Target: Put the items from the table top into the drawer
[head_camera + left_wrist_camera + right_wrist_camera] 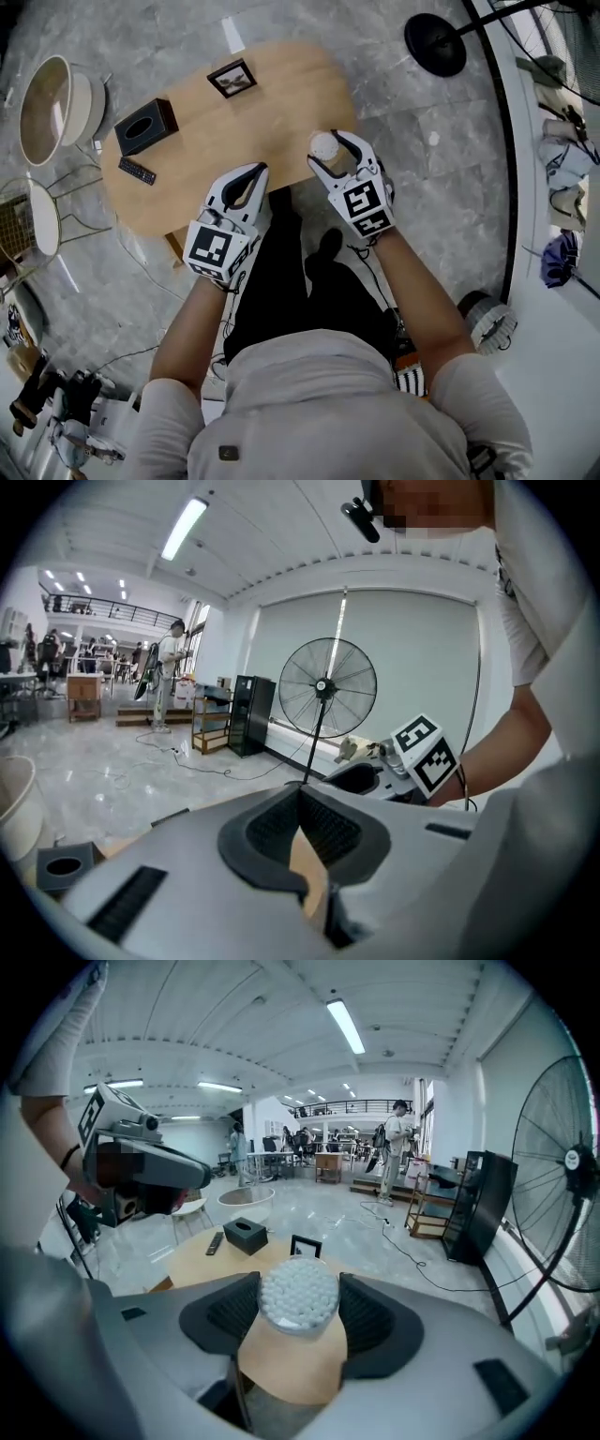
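An oval wooden table (281, 112) carries a black tissue box (145, 126), a black remote (137, 171) and a small picture frame (232, 78). My right gripper (330, 150) is shut on a round clear jar of cotton swabs (324, 145) above the table's near right edge. The right gripper view shows the jar (298, 1296) pinched between both pads, with the tissue box (246, 1235), remote (215, 1242) and frame (306, 1246) beyond it. My left gripper (255, 173) hangs over the table's near edge, shut and empty; its tips (300, 794) meet. No drawer shows.
A white round tub chair (52, 108) and a wire chair (28, 220) stand left of the table. A standing fan's black base (435, 44) sits on the floor at the far right, and the fan (328, 688) fills the left gripper view. The person's legs are against the near edge.
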Demonstrator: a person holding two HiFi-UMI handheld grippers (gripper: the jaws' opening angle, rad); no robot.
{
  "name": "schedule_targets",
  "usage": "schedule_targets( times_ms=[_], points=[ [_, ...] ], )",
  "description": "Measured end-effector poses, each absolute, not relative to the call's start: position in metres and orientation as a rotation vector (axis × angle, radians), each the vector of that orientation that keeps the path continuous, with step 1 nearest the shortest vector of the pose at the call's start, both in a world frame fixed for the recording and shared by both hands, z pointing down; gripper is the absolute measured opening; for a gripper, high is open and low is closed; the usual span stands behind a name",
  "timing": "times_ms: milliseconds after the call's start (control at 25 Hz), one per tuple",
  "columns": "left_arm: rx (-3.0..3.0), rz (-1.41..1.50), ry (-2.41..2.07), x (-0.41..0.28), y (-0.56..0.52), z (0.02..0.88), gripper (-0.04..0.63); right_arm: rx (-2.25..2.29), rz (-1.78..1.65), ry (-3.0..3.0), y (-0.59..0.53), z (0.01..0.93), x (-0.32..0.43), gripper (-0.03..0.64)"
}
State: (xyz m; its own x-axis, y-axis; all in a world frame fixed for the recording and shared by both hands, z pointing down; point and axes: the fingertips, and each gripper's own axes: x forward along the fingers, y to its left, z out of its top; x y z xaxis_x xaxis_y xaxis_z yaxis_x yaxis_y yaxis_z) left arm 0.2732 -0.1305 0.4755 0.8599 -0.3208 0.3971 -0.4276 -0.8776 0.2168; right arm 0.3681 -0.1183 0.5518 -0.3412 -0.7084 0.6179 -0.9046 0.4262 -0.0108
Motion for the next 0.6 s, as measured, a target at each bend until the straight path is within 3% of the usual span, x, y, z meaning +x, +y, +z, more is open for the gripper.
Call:
schedule_targets(
  times_ms=[600],
  points=[
    [2.88,0.286,-0.651,0.303,-0.013,0.281,0.009,1.469,0.371,-2.242,0.019,0.341,0.397,0.276]
  ],
)
